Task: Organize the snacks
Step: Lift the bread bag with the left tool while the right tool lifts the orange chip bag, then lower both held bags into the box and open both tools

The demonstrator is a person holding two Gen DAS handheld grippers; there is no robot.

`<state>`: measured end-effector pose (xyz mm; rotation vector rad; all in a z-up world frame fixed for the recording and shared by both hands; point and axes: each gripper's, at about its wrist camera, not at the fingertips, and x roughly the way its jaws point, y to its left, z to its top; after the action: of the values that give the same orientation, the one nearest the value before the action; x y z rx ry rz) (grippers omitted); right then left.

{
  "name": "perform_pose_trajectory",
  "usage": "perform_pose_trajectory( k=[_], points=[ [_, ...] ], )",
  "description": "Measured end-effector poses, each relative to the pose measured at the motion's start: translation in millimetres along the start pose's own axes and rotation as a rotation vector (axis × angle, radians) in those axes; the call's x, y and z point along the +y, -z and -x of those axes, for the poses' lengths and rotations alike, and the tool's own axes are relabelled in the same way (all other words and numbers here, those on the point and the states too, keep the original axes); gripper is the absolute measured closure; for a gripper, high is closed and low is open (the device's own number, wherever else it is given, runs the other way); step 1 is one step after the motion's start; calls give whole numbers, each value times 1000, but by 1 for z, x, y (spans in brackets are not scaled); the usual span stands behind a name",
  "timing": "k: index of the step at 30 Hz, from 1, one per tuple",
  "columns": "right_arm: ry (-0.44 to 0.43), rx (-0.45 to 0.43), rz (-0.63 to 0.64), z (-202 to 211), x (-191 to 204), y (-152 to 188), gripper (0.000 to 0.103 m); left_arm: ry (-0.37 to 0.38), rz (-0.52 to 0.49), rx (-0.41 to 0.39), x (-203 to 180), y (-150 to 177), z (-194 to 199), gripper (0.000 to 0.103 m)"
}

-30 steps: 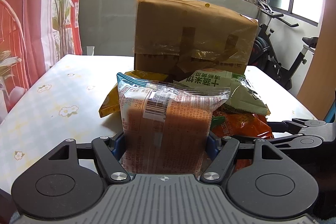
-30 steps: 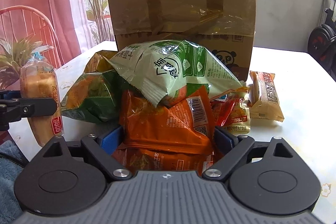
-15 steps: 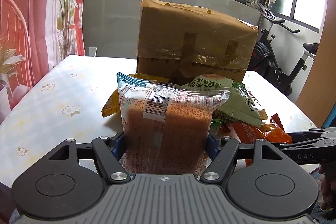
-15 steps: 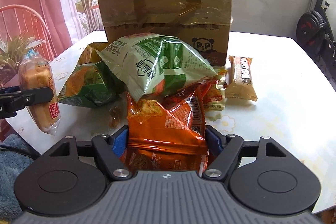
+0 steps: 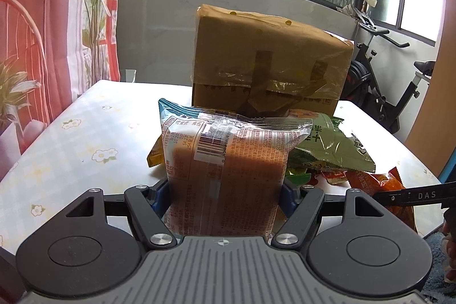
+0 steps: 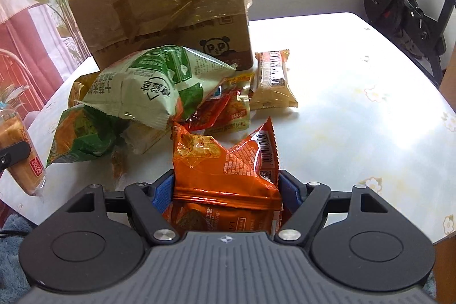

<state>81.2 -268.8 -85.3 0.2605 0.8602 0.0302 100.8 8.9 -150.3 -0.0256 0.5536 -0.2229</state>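
My left gripper (image 5: 225,193) is shut on a clear-wrapped bread loaf (image 5: 225,161) and holds it upright above the table's near edge; the loaf also shows in the right wrist view (image 6: 21,150). My right gripper (image 6: 226,187) is shut on an orange snack bag (image 6: 225,161), lifted clear of the pile. The snack pile on the table holds a pale green bag (image 6: 154,87), a dark green and orange bag (image 6: 82,136), small red and yellow packets (image 6: 225,110) and a tan wrapped bar (image 6: 272,81). A taped cardboard box (image 6: 165,7) stands behind the pile.
The white flowered table (image 6: 356,104) has bare surface right of the pile and on the left side (image 5: 85,138). An exercise bike (image 6: 410,10) stands beyond the table's far right. A red chair (image 5: 22,53) and plants are at the left.
My right gripper has pulled the orange bag up and back out of the pile and tilted down. My left gripper with the bread loaf has drawn back and risen a little.
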Motion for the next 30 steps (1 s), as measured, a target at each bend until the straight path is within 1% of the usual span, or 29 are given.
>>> perform_pose_trajectory(
  k=[4,9,14,17,22,25,27,30],
  points=[
    [61,-48,-38,4,-9,-3,27,1,2,6,0,-1,-1,29],
    [147,-141,-55,13,-19,-8,27,-4,7,7,1,-2,-2,29],
    [185,-219,-38,19,-24,-17,27,-21,19,4,7,-8,-3,29],
    [189,-275,-23,26,-24,-24,27,-31,22,-14,10,-18,-1,29],
    [178,-402,31,40,-21,-44,27,-56,-14,-57,10,-39,3,29],
    [166,-482,64,48,-17,-59,27,-59,-29,-83,10,-56,2,29],
    [144,-534,83,51,-14,-72,27,-54,-31,-105,8,-70,1,29],
    [114,-581,123,54,-6,-96,27,-52,-37,-143,5,-91,-2,29]
  ],
)
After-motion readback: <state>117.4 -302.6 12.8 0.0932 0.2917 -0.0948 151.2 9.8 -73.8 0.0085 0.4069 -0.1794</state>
